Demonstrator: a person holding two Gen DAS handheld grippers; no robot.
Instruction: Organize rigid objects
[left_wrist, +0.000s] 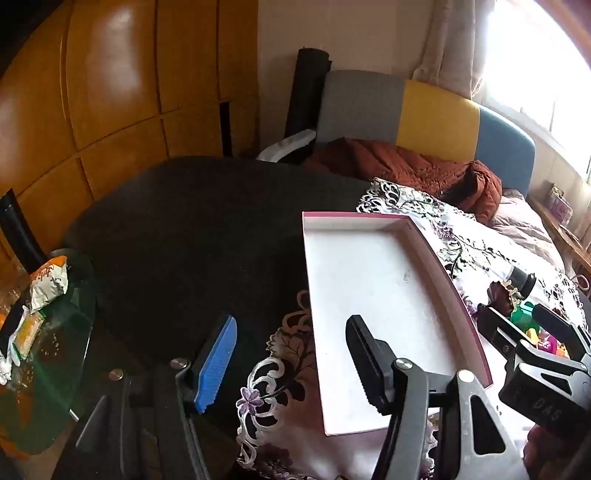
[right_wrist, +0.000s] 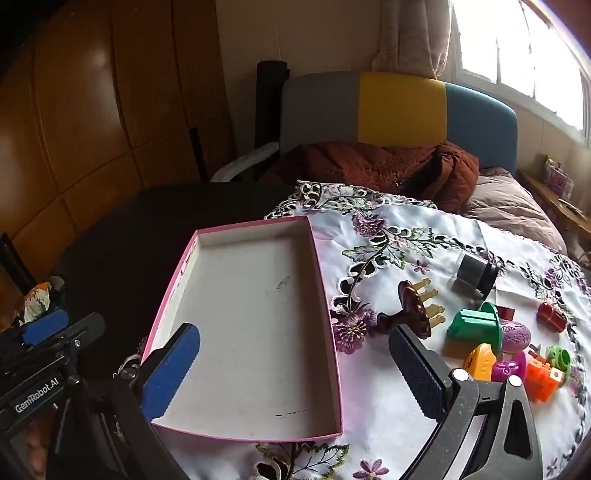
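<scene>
- Writing: "GenRobot.AI" on a label on my left gripper (right_wrist: 62, 328), read from the right wrist view; "DAS" on the body of my right gripper (left_wrist: 524, 325), read from the left wrist view.
- One shallow box (right_wrist: 255, 325), pink rim, white inside, nothing in it. It sits on the embroidered floral tablecloth (right_wrist: 406, 236) over a dark table (left_wrist: 192, 229).
- Loose items on the cloth right of the box: one brown comb-like piece with pale pegs (right_wrist: 413, 306); one clear jar with black lid (right_wrist: 474, 275), on its side; one green spool-shaped toy (right_wrist: 476, 325); one red cup (right_wrist: 552, 316); one purple patterned egg (right_wrist: 515, 338).
- Nearest my right jaw, a tight cluster: one yellow-orange piece (right_wrist: 480, 362), one magenta piece (right_wrist: 509, 367), one orange block (right_wrist: 543, 376), one small green ring piece (right_wrist: 559, 357). Touching or just beside one another.
- My left gripper (left_wrist: 291, 365): jaws wide apart, holding nothing. Blue pad over the dark table, black pad over the box floor.
- My right gripper (right_wrist: 303, 369): jaws wide apart, holding nothing. Left pad over the box interior, right pad over the cloth beside the brown piece.
- Side glass table (left_wrist: 55, 332) at left carries one crumpled snack bag (left_wrist: 48, 284).
</scene>
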